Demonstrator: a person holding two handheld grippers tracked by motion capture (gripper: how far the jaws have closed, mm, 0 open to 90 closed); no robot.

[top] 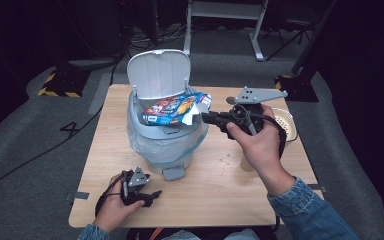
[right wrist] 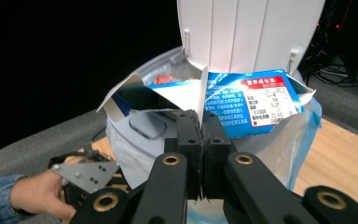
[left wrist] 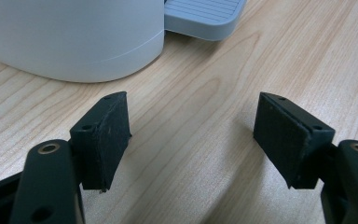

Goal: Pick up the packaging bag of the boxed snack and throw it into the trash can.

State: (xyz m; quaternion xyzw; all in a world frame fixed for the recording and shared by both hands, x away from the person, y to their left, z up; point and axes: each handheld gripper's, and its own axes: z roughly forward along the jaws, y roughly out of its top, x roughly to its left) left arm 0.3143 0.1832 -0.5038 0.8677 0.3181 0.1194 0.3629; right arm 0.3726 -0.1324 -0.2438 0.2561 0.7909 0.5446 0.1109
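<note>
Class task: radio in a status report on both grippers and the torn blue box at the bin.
Right gripper shut on torn blue cardboard box flap. Box lies across open grey pedal bin rim. Left gripper open, resting on wooden table.

Wooden table (top: 215,200) on grey carpet (top: 25,165), dark room, white desk legs (top: 257,37) behind

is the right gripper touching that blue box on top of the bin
Touching. In the right gripper view, the right gripper has its jaws pressed together on a white flap of the blue box.

Blue box (top: 174,111) blocks the bin (top: 166,145) mouth — raised lid (top: 159,72) walls off its rear.
</note>
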